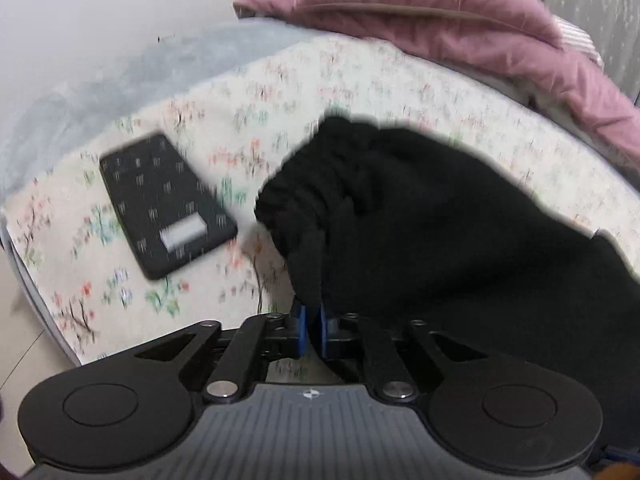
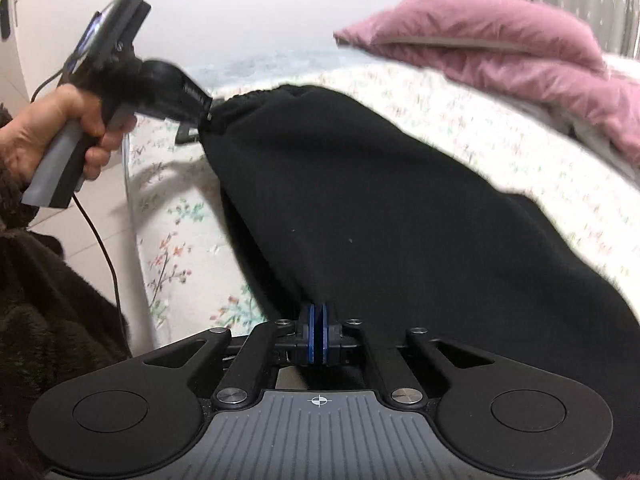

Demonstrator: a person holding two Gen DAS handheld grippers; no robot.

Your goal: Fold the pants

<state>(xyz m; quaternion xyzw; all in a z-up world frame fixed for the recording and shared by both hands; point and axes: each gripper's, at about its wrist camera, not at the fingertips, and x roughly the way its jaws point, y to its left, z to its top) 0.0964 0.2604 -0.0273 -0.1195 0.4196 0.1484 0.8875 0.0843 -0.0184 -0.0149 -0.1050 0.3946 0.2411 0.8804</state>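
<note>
Holding the black pants point(image 2: 380, 216) at 2 places, the person has both tools clamped on the fabric: the right gripper point(image 2: 319, 334) has its blue pads pressed together on the near edge, and the left gripper point(image 1: 310, 320) pinches the gathered waistband. The pants lie spread over the flowered bed sheet point(image 2: 460, 120), no finished fold visible yet, so I judge the folding is only starting. Further off are a dark phone point(image 1: 166, 204) and a pink quilt point(image 2: 500, 40)
</note>
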